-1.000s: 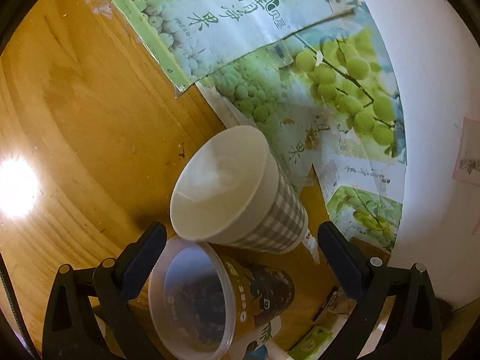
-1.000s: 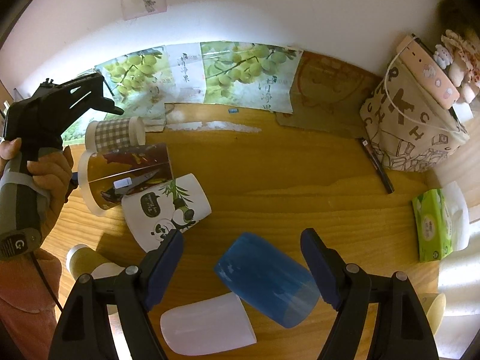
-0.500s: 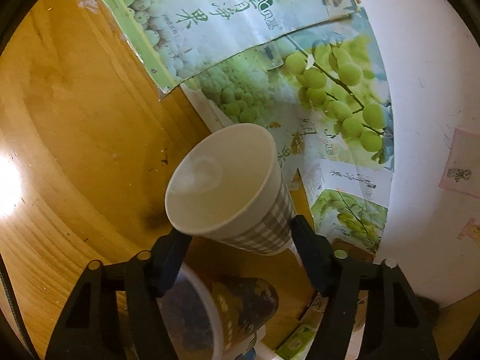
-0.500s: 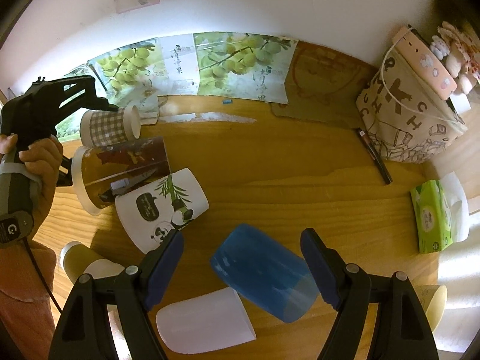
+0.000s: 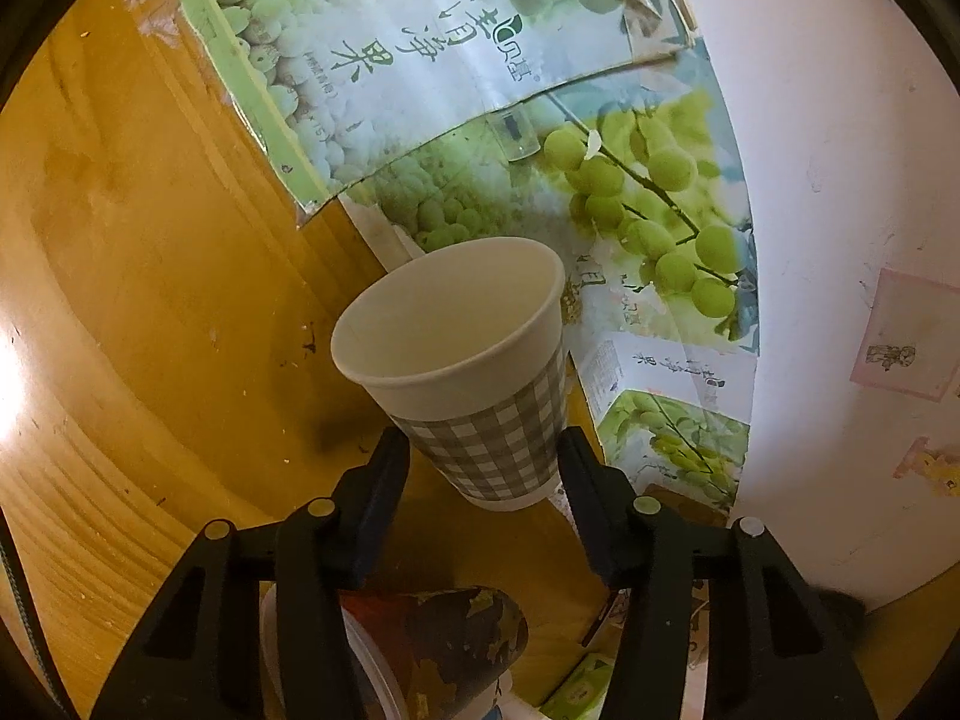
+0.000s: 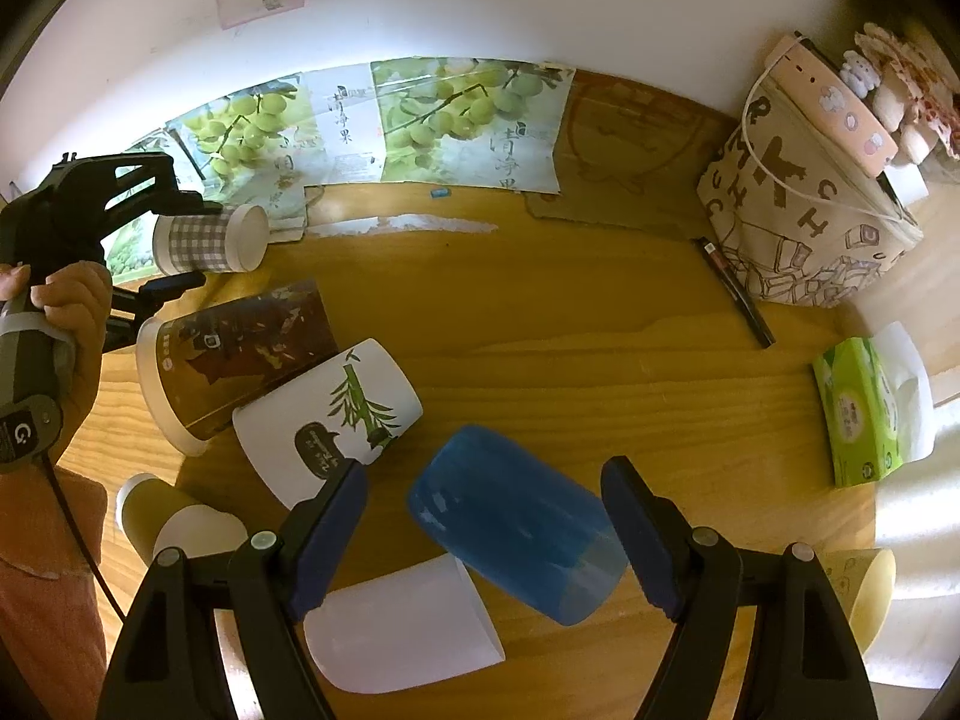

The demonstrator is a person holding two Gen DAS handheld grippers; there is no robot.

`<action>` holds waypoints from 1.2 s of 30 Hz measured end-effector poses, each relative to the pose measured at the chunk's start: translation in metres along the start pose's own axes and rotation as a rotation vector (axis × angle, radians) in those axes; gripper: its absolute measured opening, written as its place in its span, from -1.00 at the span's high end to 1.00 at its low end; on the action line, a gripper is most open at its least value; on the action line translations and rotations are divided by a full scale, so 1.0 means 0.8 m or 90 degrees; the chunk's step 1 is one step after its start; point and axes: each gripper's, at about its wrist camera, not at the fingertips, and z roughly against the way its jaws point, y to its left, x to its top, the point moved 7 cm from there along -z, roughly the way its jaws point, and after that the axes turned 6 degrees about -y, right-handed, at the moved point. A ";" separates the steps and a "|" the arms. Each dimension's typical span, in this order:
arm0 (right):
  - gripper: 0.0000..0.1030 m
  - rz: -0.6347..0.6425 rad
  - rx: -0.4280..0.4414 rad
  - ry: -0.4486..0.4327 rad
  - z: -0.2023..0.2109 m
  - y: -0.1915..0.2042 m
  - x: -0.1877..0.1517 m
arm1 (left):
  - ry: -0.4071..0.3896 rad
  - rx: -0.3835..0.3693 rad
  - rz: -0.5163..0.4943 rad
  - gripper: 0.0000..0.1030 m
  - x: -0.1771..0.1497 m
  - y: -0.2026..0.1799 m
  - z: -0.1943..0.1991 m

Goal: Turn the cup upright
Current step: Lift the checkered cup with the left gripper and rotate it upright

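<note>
My left gripper (image 5: 480, 468) is shut on a grey-checked paper cup (image 5: 480, 372), its pads on the lower body; the white mouth faces up and away from the camera. In the right wrist view the same cup (image 6: 207, 239) lies sideways in the left gripper (image 6: 174, 246), lifted off the table. My right gripper (image 6: 483, 516) is open above a blue plastic cup (image 6: 516, 546) lying on its side; its fingers do not touch it.
Several more cups lie on the wooden table: a brown printed cup (image 6: 234, 360), a white panda cup (image 6: 330, 420), a white cup (image 6: 402, 630), a tan cup (image 6: 174, 528). Grape posters (image 6: 420, 120), a tote bag (image 6: 804, 222), a pen (image 6: 735, 294) and a tissue pack (image 6: 864, 408) stand around.
My left gripper has closed on the checked cup, lifted it off the table and begun turning it. The right gripper has stayed open over the blue cup.
</note>
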 end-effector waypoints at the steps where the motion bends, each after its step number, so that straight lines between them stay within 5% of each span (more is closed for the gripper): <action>1: -0.57 0.001 0.000 0.000 0.000 0.000 -0.001 | 0.000 -0.002 -0.005 -0.01 0.000 -0.001 0.000; 3: -0.57 0.000 0.000 -0.001 0.001 0.000 -0.001 | 0.000 -0.009 -0.018 0.13 0.002 -0.002 0.005; 5: -0.57 -0.001 -0.001 -0.001 0.001 0.000 -0.002 | 0.004 -0.030 -0.032 0.68 0.003 -0.009 0.008; 9: -0.57 -0.003 0.000 -0.003 0.003 0.000 -0.005 | 0.004 -0.015 -0.051 0.70 0.006 -0.011 0.012; 12: -0.57 -0.003 -0.001 -0.005 0.006 0.001 -0.006 | -0.002 -0.011 -0.050 0.59 0.008 -0.008 0.015; 20: -0.57 0.001 -0.003 -0.001 0.007 -0.001 -0.013 | -0.032 -0.002 -0.059 -0.25 0.014 -0.006 0.025; 23: -0.57 -0.005 -0.001 0.002 0.006 -0.003 -0.016 | -0.041 0.009 -0.077 -0.42 0.018 -0.011 0.024; 36: -0.57 -0.005 0.001 0.018 -0.002 -0.004 -0.019 | -0.027 0.043 -0.076 -0.47 0.022 -0.012 0.005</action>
